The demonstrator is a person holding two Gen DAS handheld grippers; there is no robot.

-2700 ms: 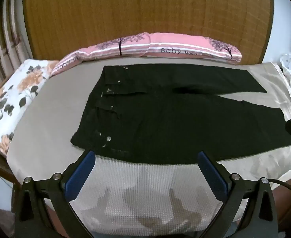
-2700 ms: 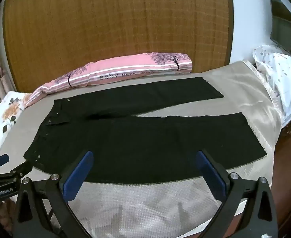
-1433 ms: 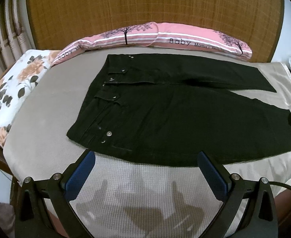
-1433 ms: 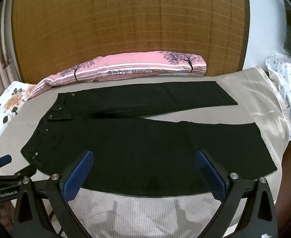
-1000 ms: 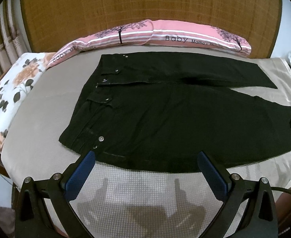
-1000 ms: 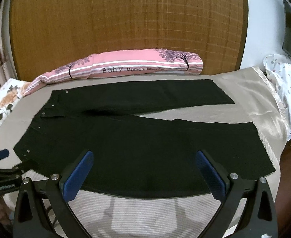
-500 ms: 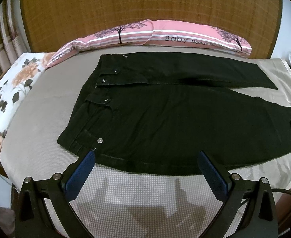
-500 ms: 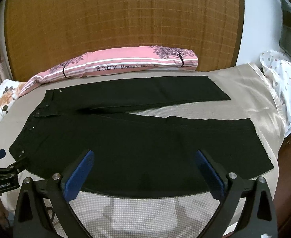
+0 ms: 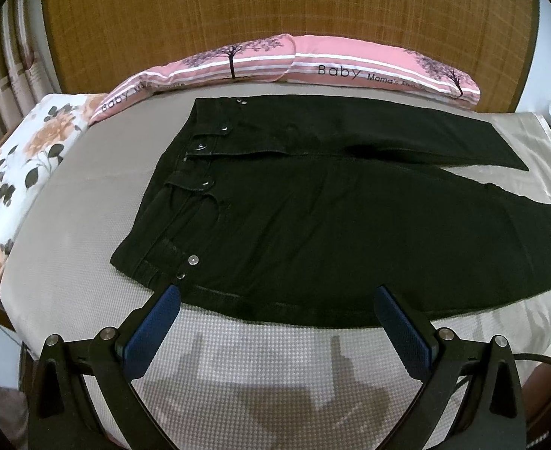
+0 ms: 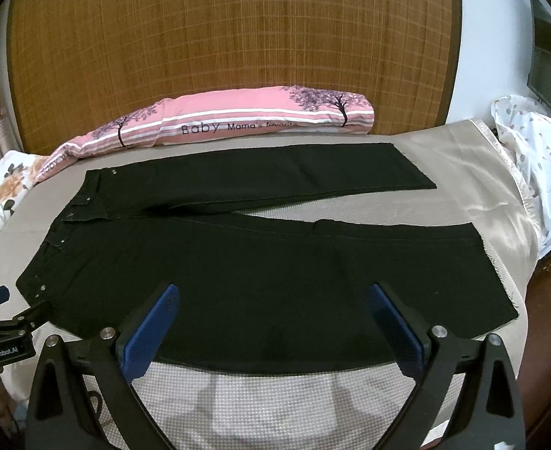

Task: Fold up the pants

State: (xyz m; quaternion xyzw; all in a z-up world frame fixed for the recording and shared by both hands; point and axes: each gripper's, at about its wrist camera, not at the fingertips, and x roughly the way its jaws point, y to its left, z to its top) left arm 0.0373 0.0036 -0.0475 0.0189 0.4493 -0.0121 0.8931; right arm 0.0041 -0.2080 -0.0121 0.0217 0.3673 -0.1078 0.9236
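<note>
Between our left gripper's [image 9: 275, 303] 2 blue-padded fingers [image 9: 151, 332], spread wide and holding nothing, we see the near edge of the black pants [image 9: 331, 232]. Its left fingertip sits just beside the near waistband corner, by 2 metal snaps [image 9: 186, 267]. Our right gripper [image 10: 271, 302] is likewise spread wide and empty, its fingers [image 10: 395, 332] hovering over the near leg's lower edge, farther along toward the hem.

Only the left view shows the waistband close up, with its snaps and pocket flaps; the far leg's hem is cut short at the frame's right. Only the right view shows both leg hems in full, plus our left gripper [image 10: 1, 322] at the frame's left edge, just beside the waistband corner.

Outward from there, the pants lie flat on the bed's beige sheet [image 10: 444, 157], waistband to the left, the 2 legs splayed apart toward the right. A pink bolster [image 10: 219, 123] printed "Baby" lies along the far side against a woven headboard [image 10: 230, 37]. A floral pillow [image 9: 16, 172] sits at the left, a spotted white one [image 10: 538, 142] at the right.
</note>
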